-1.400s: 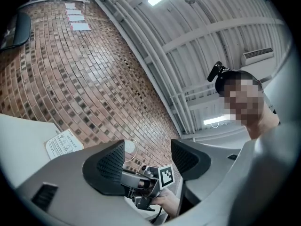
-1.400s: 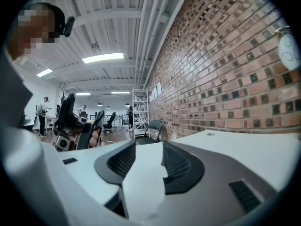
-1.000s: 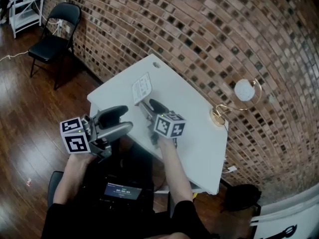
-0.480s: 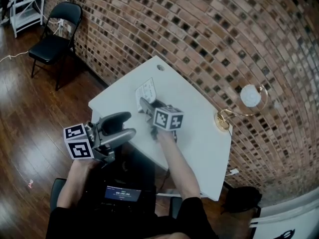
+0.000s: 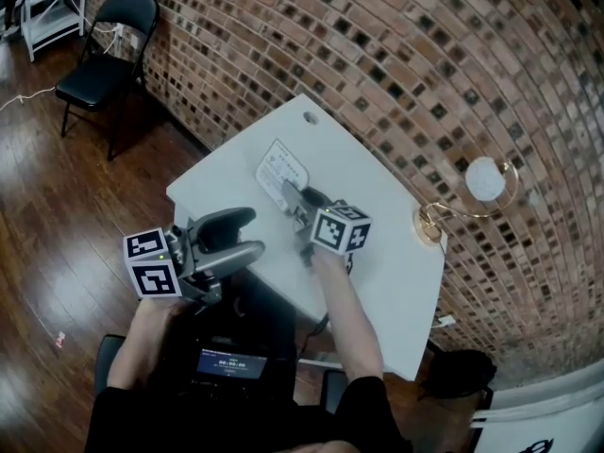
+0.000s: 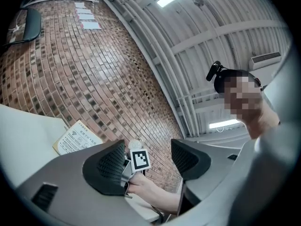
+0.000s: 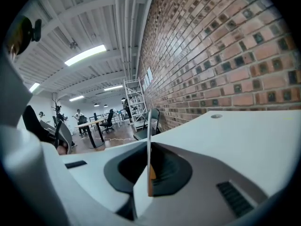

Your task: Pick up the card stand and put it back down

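Observation:
The card stand (image 5: 281,169), a thin white printed card, shows near the far left part of the white table (image 5: 396,281). My right gripper (image 5: 300,202) reaches it from the near side, and its jaws are closing tight on it. In the right gripper view the card stand (image 7: 149,140) is edge-on, pinched between the two pads of the right gripper (image 7: 149,173). My left gripper (image 5: 242,234) hangs open off the table's front edge, apart from the card. Through the left gripper (image 6: 148,161) I see the card stand (image 6: 77,138) and the right hand.
A gold desk lamp (image 5: 477,192) with a round white shade stands at the table's far right by the brick wall. A black folding chair (image 5: 104,55) is on the wood floor at upper left. A small screen device (image 5: 231,361) sits at the person's lap.
The right gripper's jaws went from wide to pinched on the card stand. The card now lies more tilted in the head view. The left gripper has barely moved.

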The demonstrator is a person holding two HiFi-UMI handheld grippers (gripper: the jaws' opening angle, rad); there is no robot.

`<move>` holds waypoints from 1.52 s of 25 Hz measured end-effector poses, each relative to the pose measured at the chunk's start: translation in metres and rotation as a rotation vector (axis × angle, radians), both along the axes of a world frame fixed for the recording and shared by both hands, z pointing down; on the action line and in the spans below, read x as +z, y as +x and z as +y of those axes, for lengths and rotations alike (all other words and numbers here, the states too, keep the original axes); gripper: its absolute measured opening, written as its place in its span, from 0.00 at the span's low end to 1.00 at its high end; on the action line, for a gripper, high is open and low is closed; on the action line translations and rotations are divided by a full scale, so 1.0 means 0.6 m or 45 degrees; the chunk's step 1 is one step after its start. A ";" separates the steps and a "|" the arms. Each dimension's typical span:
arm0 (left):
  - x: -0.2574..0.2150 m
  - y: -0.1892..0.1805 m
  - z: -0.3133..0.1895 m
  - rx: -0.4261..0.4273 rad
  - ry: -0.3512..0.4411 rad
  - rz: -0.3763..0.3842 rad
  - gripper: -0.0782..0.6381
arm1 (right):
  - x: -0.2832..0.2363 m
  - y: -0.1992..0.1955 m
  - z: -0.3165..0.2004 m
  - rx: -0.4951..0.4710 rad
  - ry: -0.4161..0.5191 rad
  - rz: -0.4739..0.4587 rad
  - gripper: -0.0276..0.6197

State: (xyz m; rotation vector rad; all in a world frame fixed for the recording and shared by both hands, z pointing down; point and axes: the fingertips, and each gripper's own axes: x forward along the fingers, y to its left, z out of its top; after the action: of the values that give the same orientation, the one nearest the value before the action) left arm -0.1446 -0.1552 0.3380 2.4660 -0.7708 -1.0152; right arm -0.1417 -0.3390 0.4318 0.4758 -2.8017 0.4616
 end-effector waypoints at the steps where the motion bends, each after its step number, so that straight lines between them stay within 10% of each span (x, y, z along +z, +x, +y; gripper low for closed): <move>1: 0.000 0.002 0.000 0.004 0.000 -0.004 0.53 | -0.007 0.003 0.004 -0.021 -0.007 -0.027 0.09; 19: -0.032 0.079 -0.023 0.130 0.049 -0.123 0.53 | -0.210 0.105 0.081 -0.308 0.075 -0.294 0.09; 38: -0.056 0.192 -0.077 0.319 0.067 -0.151 0.53 | -0.268 0.271 0.062 -0.213 0.131 -0.321 0.09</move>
State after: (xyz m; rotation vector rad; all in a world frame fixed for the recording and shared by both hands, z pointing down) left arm -0.0292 -0.2013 0.3042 2.6057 -0.4582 -0.8136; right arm 0.0207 -0.3020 0.2709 0.2118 -3.0871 0.3655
